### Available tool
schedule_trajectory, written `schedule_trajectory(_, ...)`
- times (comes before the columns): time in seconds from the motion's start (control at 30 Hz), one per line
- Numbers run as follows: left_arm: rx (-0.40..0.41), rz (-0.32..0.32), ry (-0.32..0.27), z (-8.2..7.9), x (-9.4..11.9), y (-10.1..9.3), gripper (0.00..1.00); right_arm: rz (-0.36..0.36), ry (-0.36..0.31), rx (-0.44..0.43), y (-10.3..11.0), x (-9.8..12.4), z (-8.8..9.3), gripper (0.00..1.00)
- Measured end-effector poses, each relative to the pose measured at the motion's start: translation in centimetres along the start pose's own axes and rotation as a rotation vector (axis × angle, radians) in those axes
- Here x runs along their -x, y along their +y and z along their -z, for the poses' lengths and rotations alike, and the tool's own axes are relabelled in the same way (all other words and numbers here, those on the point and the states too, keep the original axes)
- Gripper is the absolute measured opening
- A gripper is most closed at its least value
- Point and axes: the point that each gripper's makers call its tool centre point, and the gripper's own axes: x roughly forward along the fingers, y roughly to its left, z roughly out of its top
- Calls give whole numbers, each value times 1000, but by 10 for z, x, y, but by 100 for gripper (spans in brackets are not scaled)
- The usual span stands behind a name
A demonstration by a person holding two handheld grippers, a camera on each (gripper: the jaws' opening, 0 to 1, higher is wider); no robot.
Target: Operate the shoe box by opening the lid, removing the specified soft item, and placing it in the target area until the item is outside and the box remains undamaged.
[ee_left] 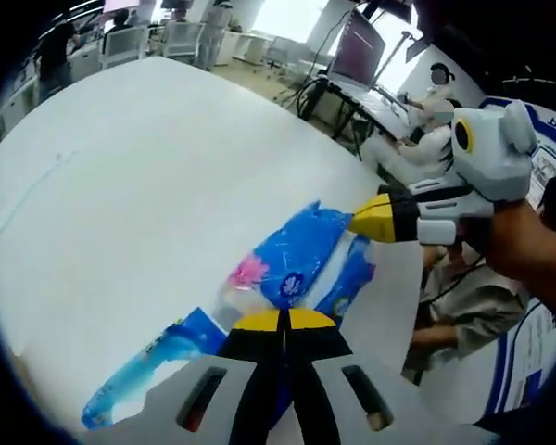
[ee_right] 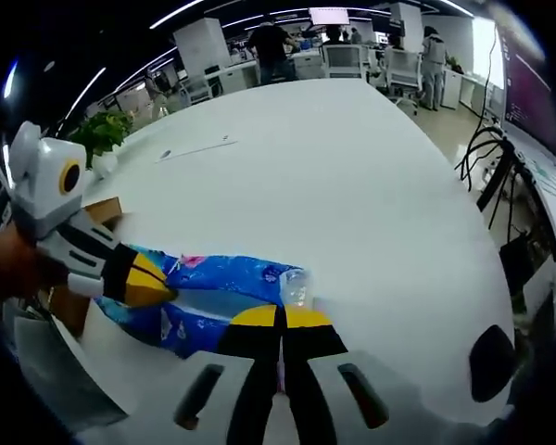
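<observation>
A soft blue plastic pack (ee_left: pixel 301 255) with pink flower print lies stretched over the white table (ee_left: pixel 148 204). My left gripper (ee_left: pixel 280 320) is shut on its near part. My right gripper (ee_left: pixel 375 218) comes in from the right, held by a hand, with its yellow tips shut on the pack's far end. In the right gripper view the same blue pack (ee_right: pixel 213 278) runs leftward from my right gripper (ee_right: pixel 280 317), and my left gripper (ee_right: pixel 148 278) pinches its left end. A brown cardboard box (ee_right: pixel 102 211) shows behind the left gripper at the table's edge, mostly hidden.
The white table (ee_right: pixel 352 185) runs far ahead, with a sheet of paper (ee_right: pixel 196 148) lying on it. A potted plant (ee_right: pixel 97 134) stands at the left. Desks, monitors (ee_left: pixel 357 46), cables and seated people lie beyond the table's edge (ee_left: pixel 389 306).
</observation>
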Motion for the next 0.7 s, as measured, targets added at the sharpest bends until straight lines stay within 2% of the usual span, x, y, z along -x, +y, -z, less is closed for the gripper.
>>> schedule_trajectory(0.27,7,-10,24,8,-9,6,0,-4,11,3,-2,-10,5,0)
schedule_trajectory(0.6,5,-18,11,5,-11,9,0,-11,4,-11,-2,-15,9,1)
schedule_trajectory(0.7,14,-20,-1,4,-11,10,5,-11,-2,-11,-2,-16,7,3)
